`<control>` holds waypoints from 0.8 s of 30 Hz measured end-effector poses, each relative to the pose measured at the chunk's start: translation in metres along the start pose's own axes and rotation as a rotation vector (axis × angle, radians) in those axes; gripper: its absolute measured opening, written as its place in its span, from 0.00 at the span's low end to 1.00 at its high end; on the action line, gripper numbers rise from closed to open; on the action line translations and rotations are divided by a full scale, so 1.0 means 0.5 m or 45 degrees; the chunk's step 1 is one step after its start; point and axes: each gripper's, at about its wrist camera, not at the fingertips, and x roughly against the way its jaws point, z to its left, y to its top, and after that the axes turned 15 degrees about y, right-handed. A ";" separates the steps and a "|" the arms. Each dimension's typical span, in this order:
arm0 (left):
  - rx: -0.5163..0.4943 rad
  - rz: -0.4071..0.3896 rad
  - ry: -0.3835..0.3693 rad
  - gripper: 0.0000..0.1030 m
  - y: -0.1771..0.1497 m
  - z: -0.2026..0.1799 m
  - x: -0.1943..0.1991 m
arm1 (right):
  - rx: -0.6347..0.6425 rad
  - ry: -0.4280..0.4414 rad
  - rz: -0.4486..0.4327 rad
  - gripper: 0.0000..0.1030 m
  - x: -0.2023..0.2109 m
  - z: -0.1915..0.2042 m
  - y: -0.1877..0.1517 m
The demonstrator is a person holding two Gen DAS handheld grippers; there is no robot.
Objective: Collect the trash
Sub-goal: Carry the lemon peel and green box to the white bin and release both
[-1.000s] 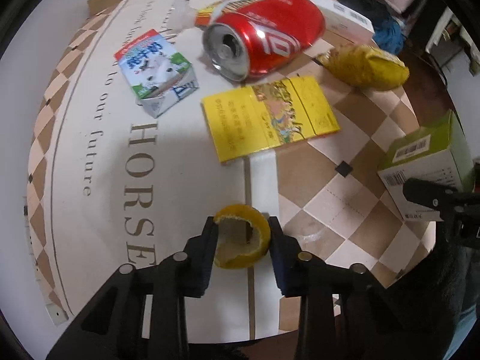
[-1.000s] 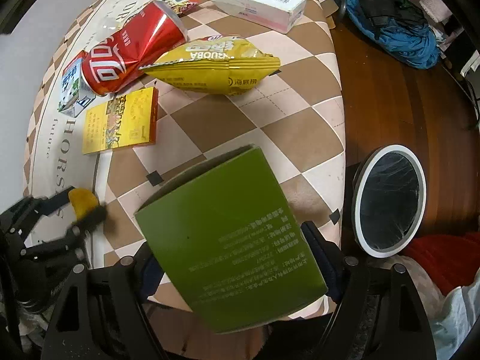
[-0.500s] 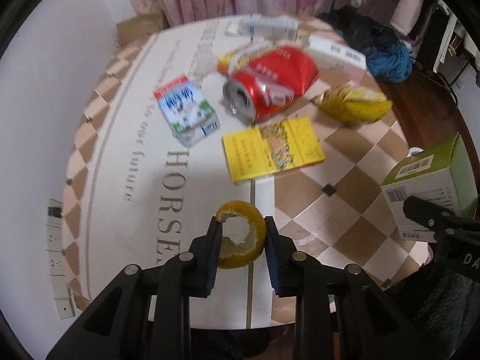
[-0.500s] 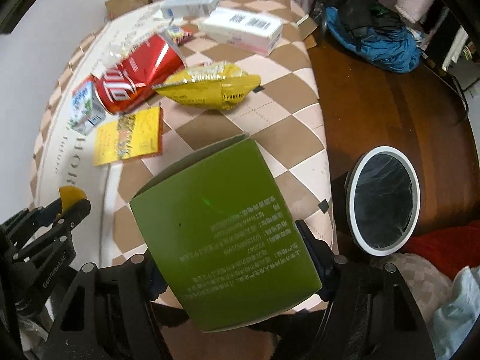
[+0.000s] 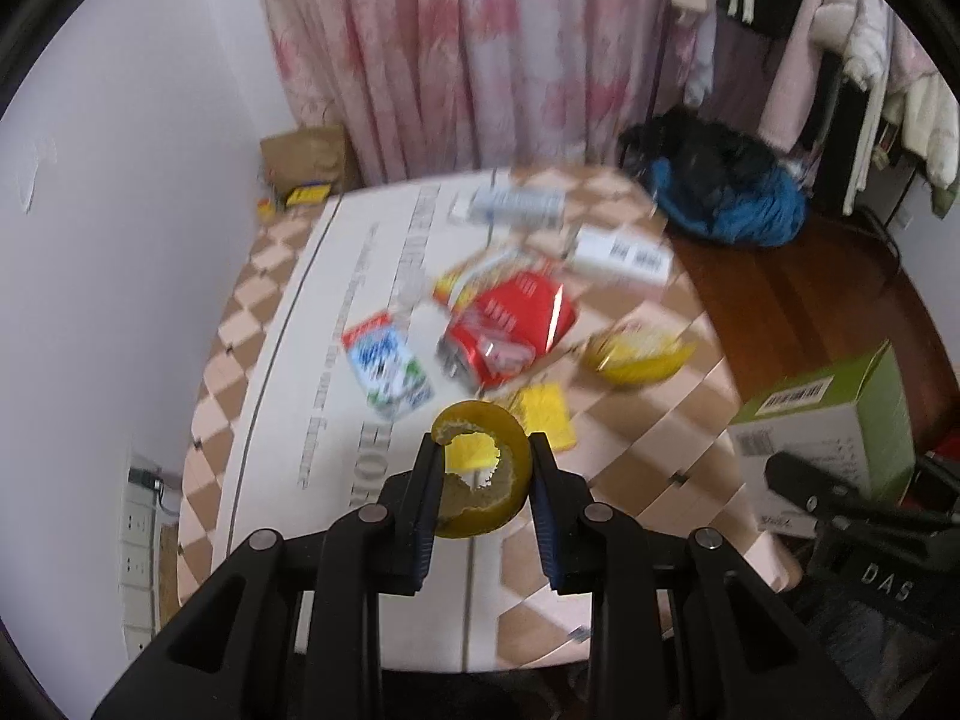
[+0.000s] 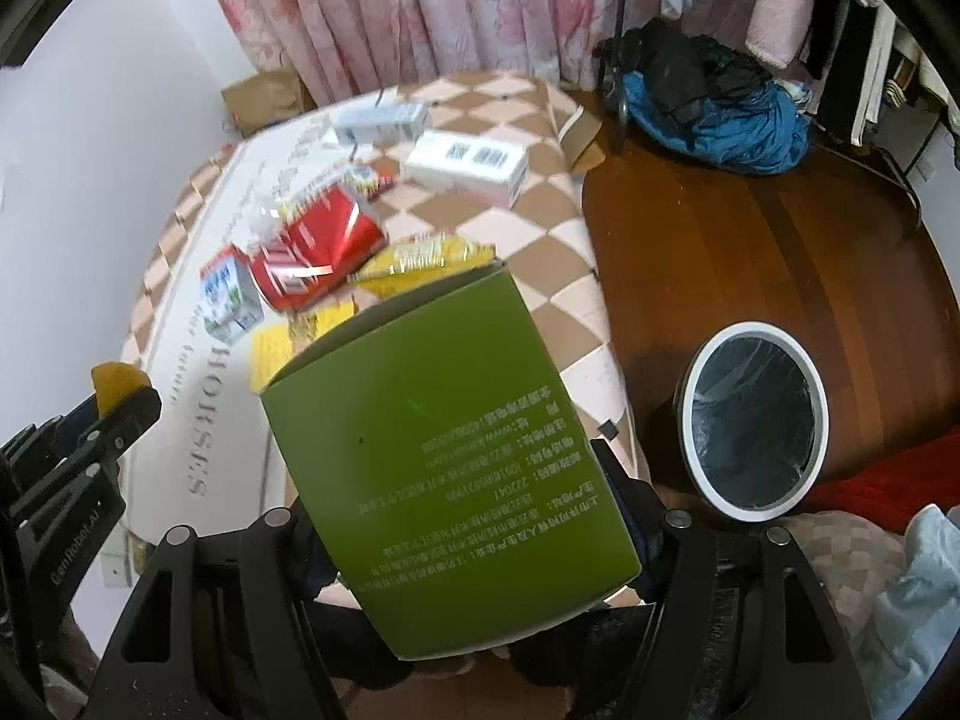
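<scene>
Orange peel (image 5: 480, 480) pinched in my left gripper (image 5: 482, 501), jaws clamped tight on curl, held above near edge of bench (image 5: 288, 360). Green box (image 6: 444, 450) wedged between jaws of my right gripper (image 6: 462, 516), pads pressing its sides, lifted off bench. Bin (image 6: 753, 420) on wooden floor right of bench: white rim, dark liner, contents not discernible. On bench: crushed red can (image 5: 510, 330), milk carton (image 5: 387, 372), yellow chip bag (image 5: 636, 354), yellow flat pack (image 5: 543, 414), white boxes (image 6: 465, 165) farther back.
</scene>
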 end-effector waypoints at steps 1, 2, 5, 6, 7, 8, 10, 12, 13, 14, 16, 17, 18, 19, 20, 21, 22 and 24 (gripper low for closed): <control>0.003 -0.021 -0.016 0.23 0.012 -0.007 0.013 | -0.011 0.012 -0.019 0.70 0.011 -0.001 0.003; 0.003 -0.040 -0.029 0.23 0.024 -0.013 0.024 | -0.020 0.024 -0.044 0.70 0.029 -0.006 0.007; -0.008 -0.094 -0.090 0.23 0.060 -0.052 0.055 | -0.038 0.041 -0.112 0.70 0.073 -0.021 0.017; -0.017 -0.106 -0.107 0.23 0.071 -0.069 0.062 | -0.049 0.042 -0.139 0.70 0.093 -0.032 0.021; -0.032 -0.113 -0.140 0.23 0.083 -0.093 0.068 | -0.067 0.044 -0.167 0.71 0.114 -0.048 0.025; -0.042 -0.117 -0.168 0.23 0.093 -0.115 0.072 | -0.080 0.046 -0.184 0.71 0.128 -0.061 0.029; -0.077 -0.113 -0.226 0.23 0.112 -0.171 0.071 | -0.120 0.039 -0.230 0.71 0.167 -0.102 0.034; -0.113 -0.078 -0.308 0.23 0.130 -0.238 0.062 | -0.170 0.013 -0.270 0.71 0.204 -0.160 0.035; -0.134 -0.054 -0.355 0.23 0.136 -0.273 0.054 | -0.189 0.002 -0.282 0.71 0.214 -0.183 0.034; -0.159 -0.020 -0.405 0.23 0.141 -0.313 0.042 | -0.217 -0.016 -0.297 0.71 0.225 -0.214 0.033; -0.201 0.051 -0.485 0.23 0.148 -0.391 0.011 | -0.280 -0.074 -0.299 0.70 0.233 -0.290 0.029; -0.224 0.083 -0.518 0.23 0.150 -0.426 -0.005 | -0.320 -0.093 -0.298 0.70 0.232 -0.330 0.025; -0.248 0.124 -0.553 0.23 0.150 -0.468 -0.024 | -0.365 -0.113 -0.285 0.70 0.223 -0.377 0.021; -0.273 0.155 -0.579 0.23 0.150 -0.500 -0.040 | -0.406 -0.128 -0.268 0.70 0.212 -0.418 0.018; -0.300 0.191 -0.601 0.23 0.147 -0.539 -0.057 | -0.455 -0.133 -0.250 0.70 0.198 -0.463 0.013; -0.325 0.222 -0.621 0.23 0.143 -0.574 -0.071 | -0.507 -0.133 -0.226 0.70 0.180 -0.512 0.008; -0.356 0.257 -0.648 0.24 0.138 -0.608 -0.086 | -0.534 -0.136 -0.217 0.70 0.171 -0.539 0.003; -0.400 0.322 -0.683 0.25 0.127 -0.668 -0.110 | -0.610 -0.139 -0.175 0.70 0.135 -0.619 -0.008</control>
